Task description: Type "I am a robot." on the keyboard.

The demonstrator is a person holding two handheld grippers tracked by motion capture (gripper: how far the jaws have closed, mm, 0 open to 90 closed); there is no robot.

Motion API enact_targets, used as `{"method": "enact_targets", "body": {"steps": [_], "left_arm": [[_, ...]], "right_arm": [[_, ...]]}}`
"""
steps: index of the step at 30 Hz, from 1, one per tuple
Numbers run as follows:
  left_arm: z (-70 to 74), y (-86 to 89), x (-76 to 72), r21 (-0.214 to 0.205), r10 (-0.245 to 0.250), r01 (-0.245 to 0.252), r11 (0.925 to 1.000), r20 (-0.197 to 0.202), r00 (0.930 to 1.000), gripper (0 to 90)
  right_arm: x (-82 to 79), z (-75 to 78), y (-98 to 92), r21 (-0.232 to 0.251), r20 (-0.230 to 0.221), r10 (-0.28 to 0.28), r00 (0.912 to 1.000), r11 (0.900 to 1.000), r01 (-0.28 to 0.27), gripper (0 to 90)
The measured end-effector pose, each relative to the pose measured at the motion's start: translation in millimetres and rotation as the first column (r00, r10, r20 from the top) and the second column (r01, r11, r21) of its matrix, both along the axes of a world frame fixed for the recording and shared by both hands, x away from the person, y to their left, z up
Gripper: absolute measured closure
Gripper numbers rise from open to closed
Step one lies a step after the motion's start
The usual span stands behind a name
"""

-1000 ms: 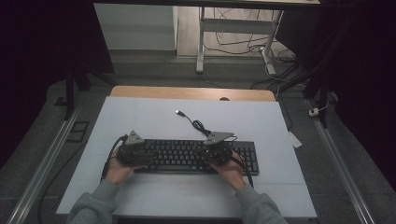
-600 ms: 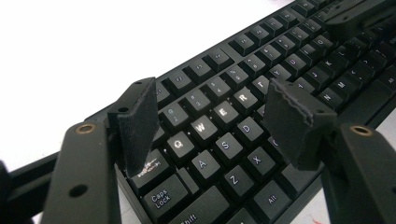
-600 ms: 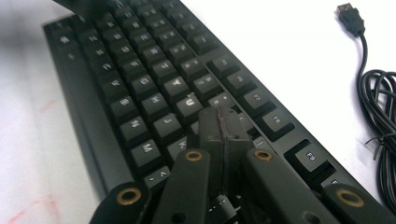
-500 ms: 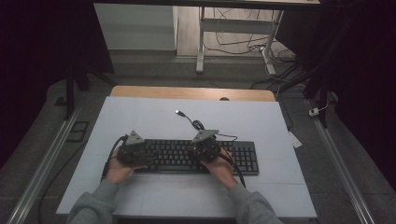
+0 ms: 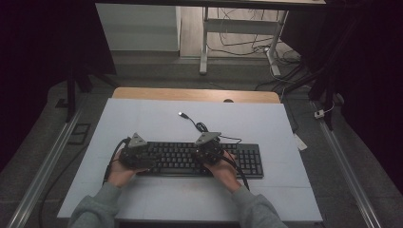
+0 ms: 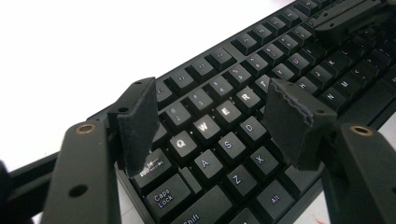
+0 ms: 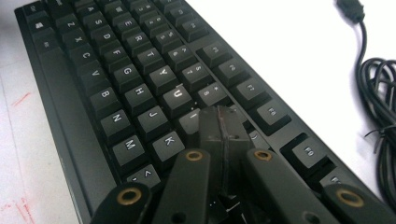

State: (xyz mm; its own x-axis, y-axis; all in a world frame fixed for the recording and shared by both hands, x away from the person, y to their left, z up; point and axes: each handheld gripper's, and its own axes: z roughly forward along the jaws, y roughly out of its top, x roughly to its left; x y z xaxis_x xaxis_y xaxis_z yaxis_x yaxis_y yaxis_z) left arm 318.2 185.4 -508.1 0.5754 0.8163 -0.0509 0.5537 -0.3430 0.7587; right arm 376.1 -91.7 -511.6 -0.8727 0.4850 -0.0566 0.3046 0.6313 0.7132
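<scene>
A black keyboard [image 5: 190, 159] lies across the near middle of the white table top [image 5: 142, 118]. My left gripper [image 5: 138, 155] sits over its left end. In the left gripper view the keyboard [image 6: 233, 116] runs under the left gripper [image 6: 215, 126], whose jaws stand open above the Q to R keys, with the left pad [image 6: 137, 123] low by the Tab key. My right gripper [image 5: 208, 151] is over the keyboard's middle. In the right gripper view the right gripper [image 7: 219, 123] is shut, with its tips down among the I, K and O keys of the keyboard [image 7: 116, 70].
The keyboard's black cable [image 5: 197, 126] loops on the table behind it and ends in a loose USB plug [image 5: 181, 114]. That cable [image 7: 378, 93] lies coiled at the right of the right gripper view. A wooden strip [image 5: 195, 94] borders the table's far edge.
My right gripper has moved left along the keyboard, from near the number pad to its middle, then stayed there. The left gripper has not moved.
</scene>
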Motion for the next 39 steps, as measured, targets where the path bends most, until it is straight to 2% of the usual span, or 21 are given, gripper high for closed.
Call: {"method": "enact_targets", "body": {"steps": [5, 11, 17, 21, 24, 30, 36, 39], "left_arm": [[0.8, 1.1, -0.1, -0.006, 0.005, -0.005, 1.0000, 0.004, 1.0000, 34.7], [1.0, 1.6, 0.9, -0.012, 0.004, -0.004, 0.9999, 0.007, 1.0000, 34.7], [0.3, -1.1, 2.4, -0.005, -0.005, 0.005, 1.0000, 0.006, 1.0000, 34.7], [1.0, -0.1, 1.4, -0.003, -0.002, 0.002, 1.0000, 0.008, 1.0000, 34.7], [1.3, 1.3, 1.3, -0.006, 0.006, -0.006, 1.0000, 0.007, 1.0000, 34.7], [0.7, 3.1, 2.0, -0.011, 0.010, -0.010, 0.9999, 0.001, 1.0000, 34.6], [5.1, 7.2, 1.9, -0.086, 0.042, -0.044, 0.9953, -0.021, 0.9989, 32.9], [7.4, 10.6, 2.0, -0.125, 0.035, -0.039, 0.9913, -0.036, 0.9988, 33.6]], "right_arm": [[-1.1, 8.1, -7.9, 0.070, 0.011, -0.007, 0.9999, 0.9975, 0.006, 89.8], [-3.8, 14.2, -20.6, 0.106, 0.017, -0.006, 0.9998, 0.9944, 0.004, 89.5], [-9.8, 15.2, -40.5, 0.126, 0.016, -0.041, 0.9990, 0.9912, 0.039, 67.8], [-17.5, 17.3, -58.8, 0.128, 0.031, -0.063, 0.9975, 0.9900, 0.059, 57.1], [-21.8, 18.5, -71.9, 0.145, 0.037, -0.077, 0.9963, 0.9868, 0.071, 52.4], [-27.5, 19.6, -90.8, 0.161, 0.035, -0.092, 0.9951, 0.9833, 0.085, 49.6], [-34.0, 19.0, -98.2, 0.160, 0.045, -0.085, 0.9954, 0.9842, 0.076, 48.6], [-35.2, 19.1, -99.4, 0.156, 0.050, -0.088, 0.9949, 0.9846, 0.079, 48.6]]}}
